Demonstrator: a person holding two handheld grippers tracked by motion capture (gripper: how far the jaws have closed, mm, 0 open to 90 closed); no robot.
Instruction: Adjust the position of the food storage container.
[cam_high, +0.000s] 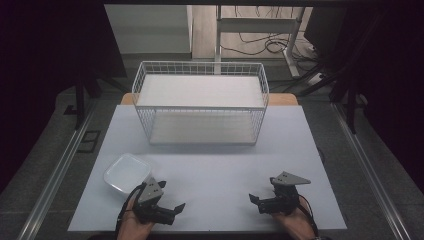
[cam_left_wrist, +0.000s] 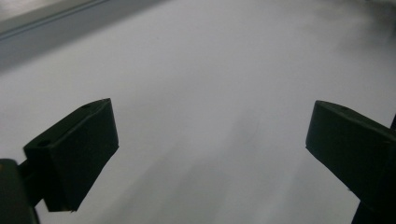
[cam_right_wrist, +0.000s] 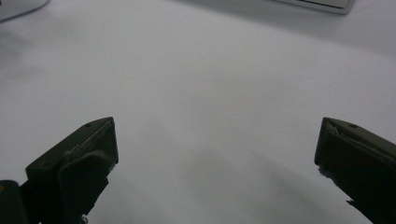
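Both tongs, left (cam_high: 176, 206) and right (cam_high: 253, 199), are resting apart on the table (cam_high: 215, 165), holding nothing. Probably start; reaching the white container (cam_high: 126, 172) beside the wire basket (cam_high: 200, 102) seems next.

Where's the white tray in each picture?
High view: white tray lower left, beside the left gripper.
Right gripper view: likely the white edge at the top left corner.
Left gripper view: bare table between the jaws.
Shared landmark: the white table.

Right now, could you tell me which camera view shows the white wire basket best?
The high view: the wire basket appears whole there, standing empty at the table's far side. In the right gripper view, a pale edge at top right may be its base. The left gripper view gives nothing recognisable of it.
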